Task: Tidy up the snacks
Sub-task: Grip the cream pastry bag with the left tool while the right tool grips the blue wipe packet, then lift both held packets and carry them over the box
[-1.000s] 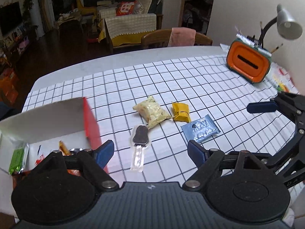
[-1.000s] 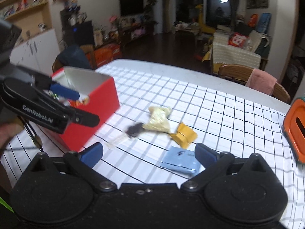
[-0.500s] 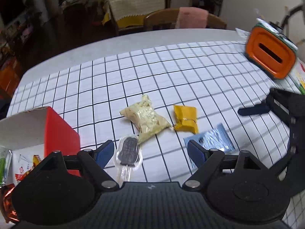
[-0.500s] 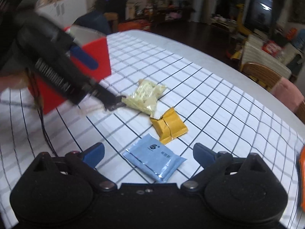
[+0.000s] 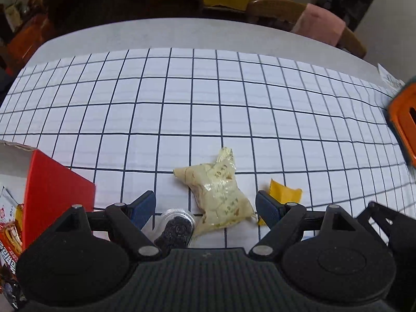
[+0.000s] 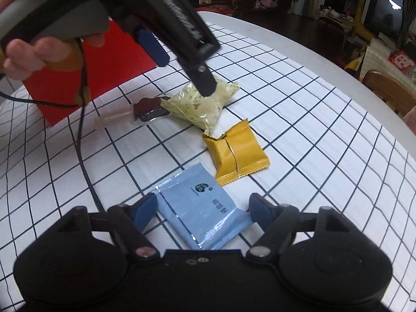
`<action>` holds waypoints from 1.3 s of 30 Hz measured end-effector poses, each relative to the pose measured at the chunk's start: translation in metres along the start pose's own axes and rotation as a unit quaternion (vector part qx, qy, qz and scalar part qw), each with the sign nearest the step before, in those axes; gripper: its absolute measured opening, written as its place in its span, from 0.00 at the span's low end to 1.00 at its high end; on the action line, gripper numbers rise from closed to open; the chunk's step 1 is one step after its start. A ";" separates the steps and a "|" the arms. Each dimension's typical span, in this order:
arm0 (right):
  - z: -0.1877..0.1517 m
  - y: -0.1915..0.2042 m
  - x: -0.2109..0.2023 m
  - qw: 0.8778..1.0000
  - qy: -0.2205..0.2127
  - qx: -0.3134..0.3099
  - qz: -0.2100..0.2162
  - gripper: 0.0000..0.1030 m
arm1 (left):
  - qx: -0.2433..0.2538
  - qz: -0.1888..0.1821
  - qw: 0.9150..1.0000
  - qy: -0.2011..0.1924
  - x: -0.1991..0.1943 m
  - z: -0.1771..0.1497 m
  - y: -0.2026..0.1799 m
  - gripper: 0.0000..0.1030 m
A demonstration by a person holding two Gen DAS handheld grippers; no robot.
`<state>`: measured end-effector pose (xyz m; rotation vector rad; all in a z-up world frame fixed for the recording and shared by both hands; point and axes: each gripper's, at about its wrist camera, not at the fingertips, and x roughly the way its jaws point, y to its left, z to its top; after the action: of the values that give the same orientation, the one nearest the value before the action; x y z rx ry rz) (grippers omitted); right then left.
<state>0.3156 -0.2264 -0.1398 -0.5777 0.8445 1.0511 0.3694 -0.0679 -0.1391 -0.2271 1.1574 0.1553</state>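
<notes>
In the left wrist view my left gripper (image 5: 205,208) is open and low over the table. A pale yellow snack packet (image 5: 218,197) and a dark chocolate in a clear wrapper (image 5: 176,230) lie between its fingers. A golden packet (image 5: 284,191) shows just past the right finger. In the right wrist view my right gripper (image 6: 202,209) straddles a light blue packet (image 6: 197,200), and its jaws are closing, with the pads at the packet's edges. The golden packet (image 6: 236,153) and pale packet (image 6: 205,106) lie beyond. The left gripper (image 6: 186,75) hangs over the pale packet, held by a hand (image 6: 33,52).
A red box (image 5: 57,189) with wrapped snacks inside stands at the left. A checked cloth (image 5: 208,104) covers the round table. An orange container (image 5: 405,119) sits at the right edge. A wooden chair (image 5: 275,7) with a pink cloth stands behind the table.
Both grippers came down closer to the snacks. The left moved from the red box to over the pale packet and chocolate. The right jaws narrowed around the blue packet.
</notes>
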 end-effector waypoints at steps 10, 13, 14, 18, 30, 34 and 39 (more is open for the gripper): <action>-0.014 0.000 -0.006 0.999 0.000 0.041 0.003 0.49 | -0.018 0.020 0.999 0.032 0.034 0.019 -0.003 0.81; -0.016 0.003 -0.010 0.999 -0.002 0.049 0.001 0.46 | -0.018 0.022 0.999 0.038 0.042 0.020 -0.004 0.77; -0.017 0.004 -0.011 0.999 -0.002 0.051 0.000 0.46 | -0.017 0.019 0.999 0.038 0.045 0.020 -0.005 0.73; -0.018 0.007 -0.014 0.998 -0.006 0.061 -0.004 0.46 | -0.006 0.012 0.999 0.047 0.053 0.015 -0.014 0.42; -0.019 0.018 -0.039 0.990 -0.035 0.132 -0.041 0.46 | 0.006 -0.014 1.000 0.027 0.038 -0.019 -0.023 0.32; -0.016 0.027 -0.055 0.986 -0.047 0.148 -0.061 0.46 | 0.004 -0.029 0.999 0.018 0.019 -0.033 -0.013 0.32; -0.010 0.042 -0.074 0.979 -0.061 0.171 -0.088 0.46 | 0.008 -0.041 0.999 0.010 -0.008 -0.051 -0.001 0.32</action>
<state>0.2558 -0.2551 -0.0850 -0.2869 0.8274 0.7497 0.3212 -0.0816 -0.1516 -0.2618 1.1673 0.0710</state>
